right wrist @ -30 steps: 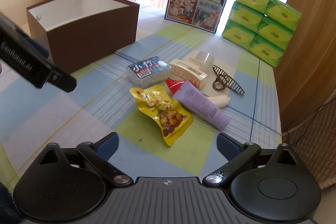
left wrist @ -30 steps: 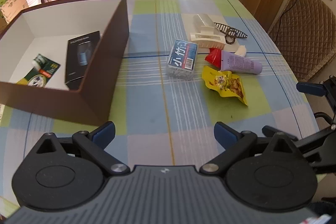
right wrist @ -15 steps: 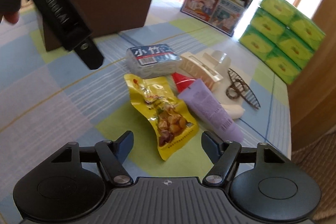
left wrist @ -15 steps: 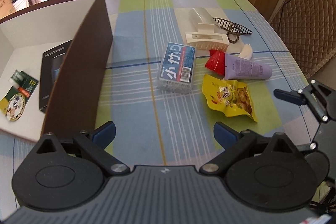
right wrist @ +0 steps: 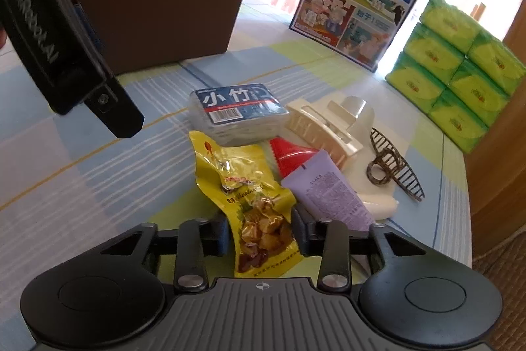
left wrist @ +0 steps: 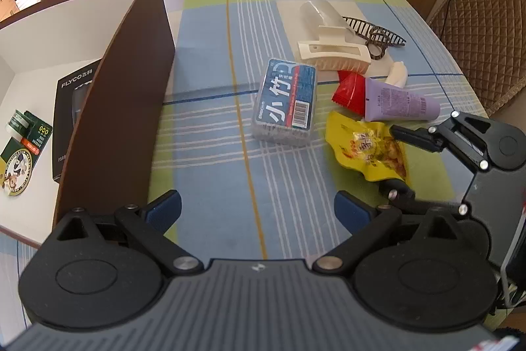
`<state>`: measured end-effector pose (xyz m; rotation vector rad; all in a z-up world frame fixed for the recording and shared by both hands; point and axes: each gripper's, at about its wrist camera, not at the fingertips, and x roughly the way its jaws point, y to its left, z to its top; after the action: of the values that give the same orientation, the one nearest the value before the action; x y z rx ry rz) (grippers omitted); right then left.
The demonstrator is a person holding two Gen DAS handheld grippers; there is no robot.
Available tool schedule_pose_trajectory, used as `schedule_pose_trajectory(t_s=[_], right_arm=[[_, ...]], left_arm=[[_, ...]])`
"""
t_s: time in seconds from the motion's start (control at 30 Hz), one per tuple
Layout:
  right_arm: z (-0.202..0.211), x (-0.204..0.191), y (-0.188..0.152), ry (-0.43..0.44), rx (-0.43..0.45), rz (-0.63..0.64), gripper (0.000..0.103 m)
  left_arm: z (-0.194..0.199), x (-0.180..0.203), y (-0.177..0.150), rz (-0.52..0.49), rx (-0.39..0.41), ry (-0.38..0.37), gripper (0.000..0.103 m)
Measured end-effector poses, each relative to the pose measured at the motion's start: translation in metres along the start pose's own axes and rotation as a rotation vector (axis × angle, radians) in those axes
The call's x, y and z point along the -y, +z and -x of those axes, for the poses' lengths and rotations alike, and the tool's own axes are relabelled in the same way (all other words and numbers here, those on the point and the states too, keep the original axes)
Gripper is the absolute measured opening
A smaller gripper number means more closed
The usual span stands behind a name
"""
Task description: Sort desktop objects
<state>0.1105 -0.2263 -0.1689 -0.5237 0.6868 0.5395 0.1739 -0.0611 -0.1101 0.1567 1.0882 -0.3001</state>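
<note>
A yellow snack packet (right wrist: 250, 203) lies on the checked tablecloth, and my right gripper (right wrist: 259, 232) is shut on its near end; it also shows in the left wrist view (left wrist: 365, 147). Behind it lie a blue toothpick box (right wrist: 236, 111), a red packet (right wrist: 289, 153), a purple tube (right wrist: 328, 193), a cream hair claw (right wrist: 325, 127) and a dark striped hair clip (right wrist: 391, 170). My left gripper (left wrist: 256, 209) is open and empty above the cloth, next to the brown box (left wrist: 131, 94).
The brown box holds a black FLYCO carton (left wrist: 69, 117) and a green packet (left wrist: 23, 150). A milk carton case (right wrist: 358, 5) and stacked green tissue packs (right wrist: 460, 71) stand at the table's far end. A quilted chair (left wrist: 483, 38) is to the right.
My right gripper moved forward and down and closed its fingers onto the yellow snack packet. My left gripper moved a little closer to the items and stayed open.
</note>
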Motion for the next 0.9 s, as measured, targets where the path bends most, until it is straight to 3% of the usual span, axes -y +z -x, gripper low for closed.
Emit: schedule_pose_trajectory(t_s=[0.1, 0.3, 0.4, 0.47, 0.83, 0.9], right_arm=[[0.010, 0.014, 0.004, 0.037, -0.025, -0.133, 0.031], [0.030, 0.064, -0.002, 0.138, -0.098, -0.532, 0.026], [0.033, 0.085, -0.014, 0.166, -0.166, -0.702, 0.007], [0.033, 0.097, -0.024, 0.186, -0.212, -0.805, 0.007], [0.038, 0.094, -0.025, 0.175, -0.202, -0.729, 0.007], [0.037, 0.092, -0.024, 0.174, -0.203, -0.719, 0.007]], left_arm=[[0.000, 0.000, 0.001, -0.005, 0.004, -0.002, 0.098], [-0.002, 0.004, 0.008, -0.027, 0.010, -0.007, 0.096], [-0.005, 0.009, 0.012, -0.052, 0.013, -0.012, 0.095], [-0.009, 0.013, 0.016, -0.072, 0.012, -0.011, 0.094], [-0.045, 0.029, 0.052, -0.179, 0.016, 0.022, 0.091], [-0.053, 0.031, 0.058, -0.200, 0.013, 0.026, 0.087]])
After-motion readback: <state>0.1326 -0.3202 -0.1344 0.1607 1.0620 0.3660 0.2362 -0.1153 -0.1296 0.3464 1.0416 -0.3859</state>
